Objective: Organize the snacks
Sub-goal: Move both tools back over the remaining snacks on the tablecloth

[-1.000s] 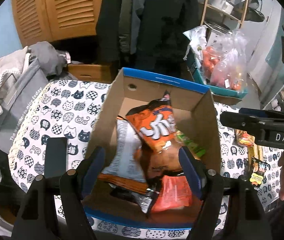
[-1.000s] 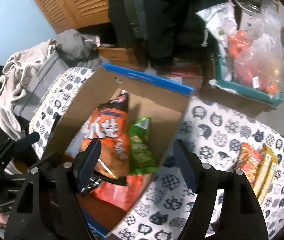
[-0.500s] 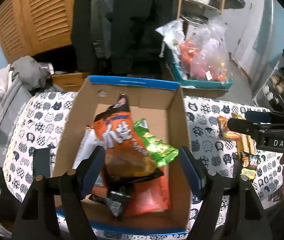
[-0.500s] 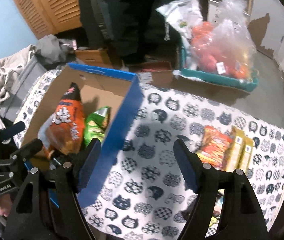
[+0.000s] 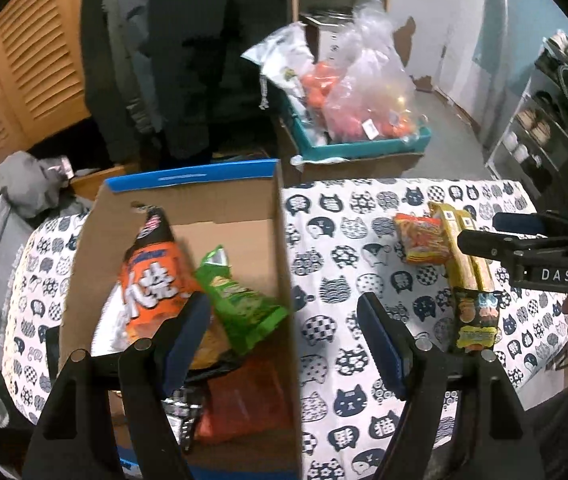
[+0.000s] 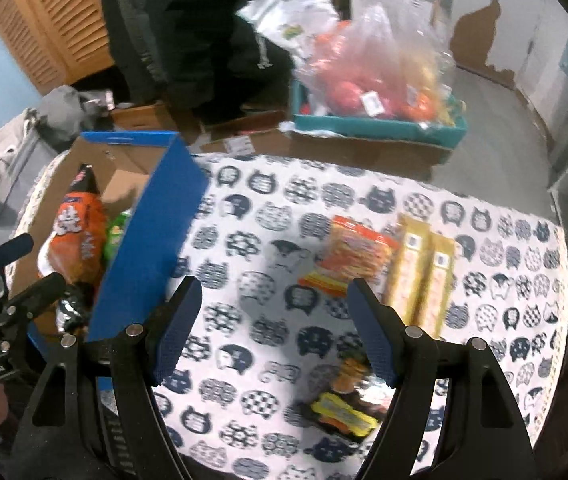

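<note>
Brown cardboard, blue-edged, forms the open box (image 5: pixel 220 208) in which an orange crisp bag (image 5: pixel 156 276) and a green packet (image 5: pixel 240 304) are already collected. On the cat-print cloth (image 6: pixel 268 216) an orange noodle pack (image 6: pixel 355 256), two yellow bars (image 6: pixel 423 276) and a dark sachet (image 6: pixel 343 404) lie unsorted. The left gripper (image 5: pixel 284 344) and right gripper (image 6: pixel 272 328) are held agape and empty, presumably readied for these.

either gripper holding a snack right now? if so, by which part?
Nothing is held. The left gripper and the right gripper both stand open with nothing between the fingers; the snacks lie in the box or on the tablecloth.
</note>
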`<move>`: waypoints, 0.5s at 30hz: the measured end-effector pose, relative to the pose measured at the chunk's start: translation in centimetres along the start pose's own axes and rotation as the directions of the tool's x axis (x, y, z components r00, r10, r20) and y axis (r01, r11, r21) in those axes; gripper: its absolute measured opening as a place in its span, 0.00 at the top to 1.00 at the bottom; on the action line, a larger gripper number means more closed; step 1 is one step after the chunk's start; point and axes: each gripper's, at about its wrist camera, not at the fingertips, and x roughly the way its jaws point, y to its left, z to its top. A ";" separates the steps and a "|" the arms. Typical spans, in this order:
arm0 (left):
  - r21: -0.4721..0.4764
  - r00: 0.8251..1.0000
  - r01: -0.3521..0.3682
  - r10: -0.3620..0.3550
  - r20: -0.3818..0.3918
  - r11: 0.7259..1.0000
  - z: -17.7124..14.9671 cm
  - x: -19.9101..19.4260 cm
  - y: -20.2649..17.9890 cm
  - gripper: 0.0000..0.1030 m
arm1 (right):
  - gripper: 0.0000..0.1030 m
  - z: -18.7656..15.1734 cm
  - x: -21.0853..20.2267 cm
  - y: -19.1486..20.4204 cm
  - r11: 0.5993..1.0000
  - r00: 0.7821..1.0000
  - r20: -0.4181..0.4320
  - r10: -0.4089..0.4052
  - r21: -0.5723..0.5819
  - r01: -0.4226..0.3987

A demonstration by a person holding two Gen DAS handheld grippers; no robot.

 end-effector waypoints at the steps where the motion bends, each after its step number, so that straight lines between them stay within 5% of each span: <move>1: 0.007 1.000 0.004 -0.004 -0.002 1.000 0.1 0.1 -0.5 0.25 | 0.26 -0.1 0.0 -0.6 1.000 1.000 -0.001 -0.005 0.008 0.005; 15: 0.089 0.995 0.078 -0.072 -0.071 0.993 0.9 3.3 -6.1 0.25 | 0.26 -2.3 0.5 -8.1 0.992 0.996 -0.026 -0.087 0.089 0.089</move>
